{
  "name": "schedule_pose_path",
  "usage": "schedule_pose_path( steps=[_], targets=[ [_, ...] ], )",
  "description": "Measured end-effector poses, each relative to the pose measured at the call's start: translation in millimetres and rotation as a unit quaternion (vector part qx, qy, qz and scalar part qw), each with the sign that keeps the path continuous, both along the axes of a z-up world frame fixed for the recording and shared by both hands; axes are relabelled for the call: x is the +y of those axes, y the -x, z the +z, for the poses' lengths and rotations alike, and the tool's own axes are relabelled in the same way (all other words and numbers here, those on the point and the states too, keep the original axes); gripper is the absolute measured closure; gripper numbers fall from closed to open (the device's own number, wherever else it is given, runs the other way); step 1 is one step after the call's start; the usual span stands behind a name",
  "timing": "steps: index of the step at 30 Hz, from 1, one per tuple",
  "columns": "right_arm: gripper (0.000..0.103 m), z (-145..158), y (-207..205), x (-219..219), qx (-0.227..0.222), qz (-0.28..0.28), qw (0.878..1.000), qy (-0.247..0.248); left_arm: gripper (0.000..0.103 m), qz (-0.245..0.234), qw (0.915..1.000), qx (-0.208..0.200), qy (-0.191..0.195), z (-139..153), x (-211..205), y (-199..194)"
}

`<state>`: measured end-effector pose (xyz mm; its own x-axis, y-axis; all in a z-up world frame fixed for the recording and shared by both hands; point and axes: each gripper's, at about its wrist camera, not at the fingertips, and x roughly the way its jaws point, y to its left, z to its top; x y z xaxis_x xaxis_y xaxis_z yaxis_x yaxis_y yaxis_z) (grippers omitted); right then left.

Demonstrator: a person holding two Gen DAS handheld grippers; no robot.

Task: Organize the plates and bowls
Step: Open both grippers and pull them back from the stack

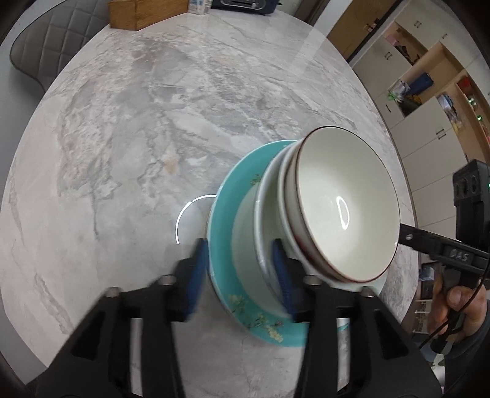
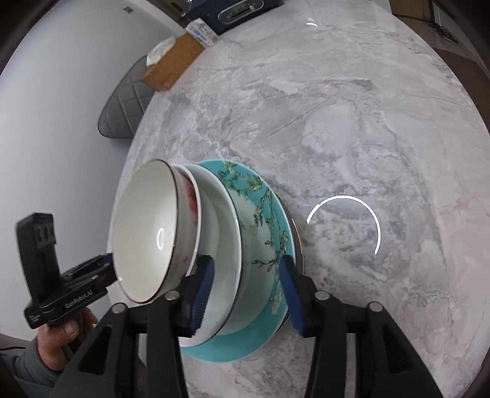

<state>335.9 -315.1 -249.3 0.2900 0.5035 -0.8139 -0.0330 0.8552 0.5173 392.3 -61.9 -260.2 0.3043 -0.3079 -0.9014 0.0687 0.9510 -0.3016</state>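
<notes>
A stack of dishes stood near the edge of the grey marbled counter (image 1: 153,122). At the bottom lay a teal plate (image 2: 260,196) painted with blossoming branches. In it sat a white bowl (image 2: 223,232), then a bowl with red markings (image 2: 191,196) on its outside, and on top a cream bowl (image 1: 343,202) with a thin dark rim.

The left gripper (image 1: 239,275) reached in from one side with its jaws parted. One blue pad was outside the teal plate's rim, the other inside, against or just beside the white bowl's wall; the pads were blurred, and neither clearly pressed on the rim between them. The right gripper (image 2: 246,290) came in from the opposite side with its jaws likewise released: one blue pad stood by the outer rim of the teal plate, the other near the white bowl's rim, with the dishes' edges between them and no firm pinch visible.

Each wrist view showed the other gripper beside the top bowl, with the person's hand (image 2: 65,330) on its handle.

At the far end of the counter were a wooden box (image 1: 144,13), a small carton (image 1: 199,6) and a dark blue appliance (image 2: 235,12). A grey quilted chair (image 2: 122,104) stood beside the counter.
</notes>
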Motion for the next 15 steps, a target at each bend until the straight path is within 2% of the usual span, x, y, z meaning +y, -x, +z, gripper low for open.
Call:
schedule_pose_path(
  steps=[1, 2, 4, 5, 7, 10, 13, 15],
  targets=[
    [0.043, 5, 3, -2, -0.006, -0.002, 1.000, 0.002, 0.044, 0.003, 1.0000, -0.004, 0.003, 2, 5, 4],
    [0.031, 9, 7, -4, -0.012, -0.005, 1.000, 0.008, 0.040, 0.004, 0.9999, -0.007, 0.008, 5, 9, 7],
    [0.021, 18, 14, -9, -0.021, -0.012, 1.000, -0.006, 0.023, 0.006, 0.9998, -0.015, 0.015, 14, 15, 17],
    [0.021, 23, 19, -12, -0.029, -0.017, 0.999, -0.011, 0.020, 0.006, 0.9996, -0.020, 0.018, 20, 17, 22],
    [0.018, 33, 29, -12, -0.040, -0.026, 0.999, -0.009, 0.005, 0.004, 0.9991, -0.037, 0.018, 35, 20, 33],
    [0.014, 52, 48, -16, -0.062, -0.052, 0.997, -0.003, 0.000, 0.006, 0.9979, -0.064, -0.005, 56, 23, 50],
    [0.000, 74, 68, -12, -0.088, -0.069, 0.993, 0.026, 0.000, 0.012, 0.9955, -0.087, -0.036, 74, 21, 62],
    [0.000, 90, 80, -5, -0.112, -0.075, 0.990, 0.046, 0.000, 0.018, 0.9934, -0.106, -0.040, 88, 21, 71]
  ],
)
